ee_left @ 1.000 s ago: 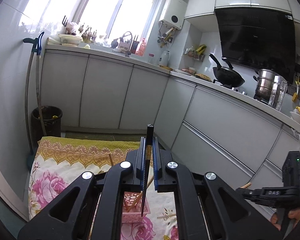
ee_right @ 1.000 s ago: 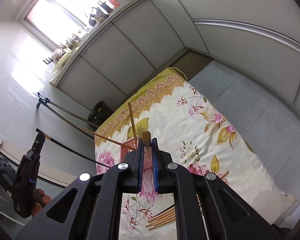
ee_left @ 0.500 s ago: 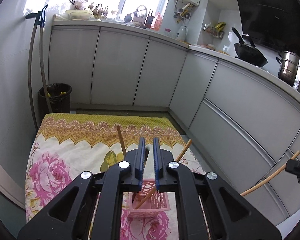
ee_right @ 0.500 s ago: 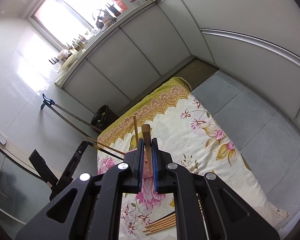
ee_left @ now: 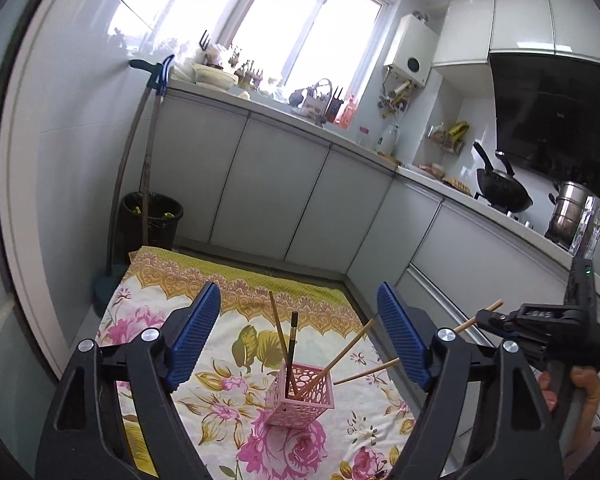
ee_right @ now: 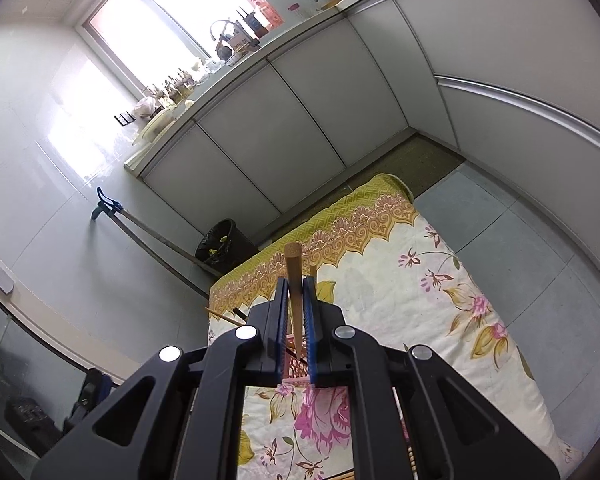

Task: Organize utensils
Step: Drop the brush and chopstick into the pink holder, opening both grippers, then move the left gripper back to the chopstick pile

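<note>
While the left gripper hangs above the pink holder, its blue-padded jaws are opening wide with nothing between them; the holder, a perforated pink basket, stands upright on the floral cloth, just below and between the two spread fingers in the left wrist view; inside the holder stand a dark chopstick and a wooden chopstick close together, both nearly upright, while another wooden chopstick leans out toward the holder's right; to the right of the holder, the right gripper shows side-on in that same view, a person's hand wrapped round its handle, and its closed jaws clamp a light wooden chopstick whose two ends stick out on either side, the lower end reaching toward the holder's right rim without touching it; in the right wrist view the right gripper's blue pads press on that held chopstick, which rises above the fingertips, and the holder is mostly hidden behind the jaws, only a pink strip showing beneath them; beyond the holder, past the far edge of the cloth, a black bin stands against the grey cabinets, with two long handles leaning on the wall beside it.
</note>
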Available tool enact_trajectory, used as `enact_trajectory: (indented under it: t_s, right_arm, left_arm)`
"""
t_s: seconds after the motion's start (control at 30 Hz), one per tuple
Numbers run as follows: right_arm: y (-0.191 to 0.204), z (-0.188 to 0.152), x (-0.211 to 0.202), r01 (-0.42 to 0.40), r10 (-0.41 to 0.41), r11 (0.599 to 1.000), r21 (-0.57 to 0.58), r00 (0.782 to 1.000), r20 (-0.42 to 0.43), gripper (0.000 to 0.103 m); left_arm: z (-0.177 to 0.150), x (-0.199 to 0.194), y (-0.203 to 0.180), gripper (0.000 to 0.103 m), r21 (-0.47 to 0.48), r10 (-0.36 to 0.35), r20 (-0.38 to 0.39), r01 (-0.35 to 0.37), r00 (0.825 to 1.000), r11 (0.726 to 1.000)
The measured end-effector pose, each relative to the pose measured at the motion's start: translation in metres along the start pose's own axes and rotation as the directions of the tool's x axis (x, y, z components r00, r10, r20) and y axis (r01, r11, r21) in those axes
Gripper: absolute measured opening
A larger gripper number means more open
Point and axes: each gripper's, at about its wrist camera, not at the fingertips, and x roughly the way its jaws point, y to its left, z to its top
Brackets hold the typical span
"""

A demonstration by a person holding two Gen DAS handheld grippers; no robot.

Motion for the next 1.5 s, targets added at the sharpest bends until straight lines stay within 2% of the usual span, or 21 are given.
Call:
enact_trajectory:
  t_s: [0.17,0.37,0.6,0.67,0.73,0.83,0.93,1.0,1.07,1.2,1.3,1.37,1.43,1.5]
  right_arm:
    - [0.015,-0.007,0.031,0.053,-0.054,0.997,-0.062,0.998,-0.024,0.008]
    - [0.027,-0.026,0.069,0.098,-0.108,0.987,-0.126,0.991,-0.076,0.008]
    - [0.025,-0.047,0.1,0.115,-0.134,0.984,-0.136,0.981,-0.141,0.013]
    - [0.022,-0.048,0.099,0.111,-0.129,0.986,-0.128,0.982,-0.14,0.022]
    - [0.02,-0.046,0.091,0.103,-0.117,0.988,-0.118,0.985,-0.123,0.057]
    - [0.012,-0.043,0.068,0.084,-0.088,0.993,-0.083,0.995,-0.055,0.071]
    - [0.0,-0.044,0.04,0.107,-0.107,0.992,-0.066,0.994,0.003,0.081]
    - [-0.013,-0.051,0.021,0.169,-0.167,0.983,-0.07,0.985,0.034,0.087]
    - [-0.026,-0.061,0.004,0.258,-0.254,0.961,-0.095,0.966,0.055,0.09]
    - [-0.062,-0.091,-0.023,0.391,-0.386,0.907,-0.154,0.92,0.06,0.094]
    - [-0.094,-0.117,-0.04,0.43,-0.431,0.891,-0.146,0.902,0.021,0.094]
    - [-0.112,-0.136,-0.051,0.434,-0.44,0.891,-0.13,0.898,-0.018,0.094]
    - [-0.13,-0.156,-0.059,0.444,-0.451,0.889,-0.113,0.891,-0.048,0.094]
    - [-0.141,-0.178,-0.066,0.464,-0.473,0.878,-0.121,0.878,-0.071,0.094]
  left_arm:
    - [0.002,-0.011,0.004,0.081,0.009,0.021,0.017,-0.021,1.0,1.0]
    - [-0.002,-0.004,0.015,0.081,-0.003,0.025,-0.02,-0.025,0.999,1.0]
    - [-0.002,-0.006,0.018,0.082,0.001,0.029,-0.024,-0.029,0.999,1.0]
    - [-0.002,-0.006,0.019,0.082,0.012,0.023,-0.033,-0.023,0.999,1.0]
    - [-0.003,-0.006,0.017,0.087,0.017,0.024,-0.036,-0.024,0.999,1.0]
    - [-0.005,-0.003,0.012,0.087,0.039,0.005,-0.059,-0.002,0.998,0.999]
    - [-0.012,0.003,0.002,0.088,0.078,-0.018,-0.107,0.027,0.994,0.997]
    - [-0.02,0.009,-0.008,0.091,0.124,-0.03,-0.15,0.049,0.988,0.991]
    - [-0.029,0.015,-0.018,0.092,0.165,-0.038,-0.18,0.068,0.983,0.984]
    - [-0.053,0.03,-0.044,0.095,0.234,-0.079,-0.283,0.149,0.956,0.961]
    - [-0.077,0.041,-0.068,0.096,0.3,-0.105,-0.375,0.228,0.921,0.926]
    - [-0.098,0.051,-0.087,0.096,0.347,-0.112,-0.448,0.288,0.887,0.893]
    - [-0.12,0.064,-0.103,0.096,0.377,-0.114,-0.531,0.356,0.839,0.855]
    - [-0.143,0.078,-0.117,0.096,0.418,-0.083,-0.588,0.39,0.805,0.82]
